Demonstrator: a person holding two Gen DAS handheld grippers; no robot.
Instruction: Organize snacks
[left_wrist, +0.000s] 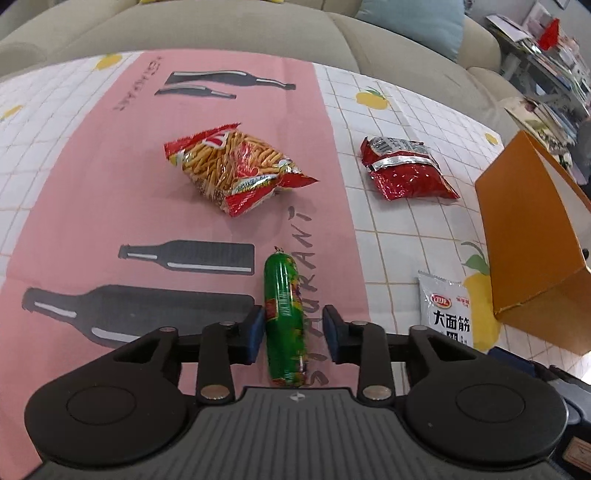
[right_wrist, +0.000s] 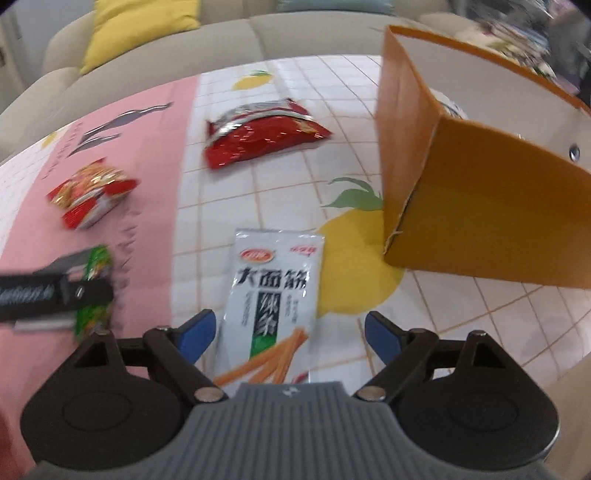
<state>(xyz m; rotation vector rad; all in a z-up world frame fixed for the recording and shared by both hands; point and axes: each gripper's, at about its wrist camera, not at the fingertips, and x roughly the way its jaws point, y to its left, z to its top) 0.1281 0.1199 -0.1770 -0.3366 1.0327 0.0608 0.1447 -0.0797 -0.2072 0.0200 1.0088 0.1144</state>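
A green sausage stick (left_wrist: 282, 314) lies on the pink cloth (left_wrist: 92, 206) between the fingers of my left gripper (left_wrist: 293, 317). The left pad is close against it and a gap shows at the right pad, so the gripper is open. My right gripper (right_wrist: 289, 325) stands wide open over a white snack packet (right_wrist: 273, 295) that lies flat between its blue pads, untouched. An orange box (right_wrist: 480, 203) stands open just right of that packet. The right wrist view is blurred and shows the green sausage stick (right_wrist: 94, 266) at the left, partly hidden by a black finger.
A red bag of stick snacks (left_wrist: 232, 166) lies mid-cloth and a shiny red bag (left_wrist: 406, 170) lies on the white checked tablecloth (left_wrist: 399, 236). A beige sofa (left_wrist: 221, 33) runs along the far edge. Cluttered shelves (left_wrist: 546, 62) stand at the far right.
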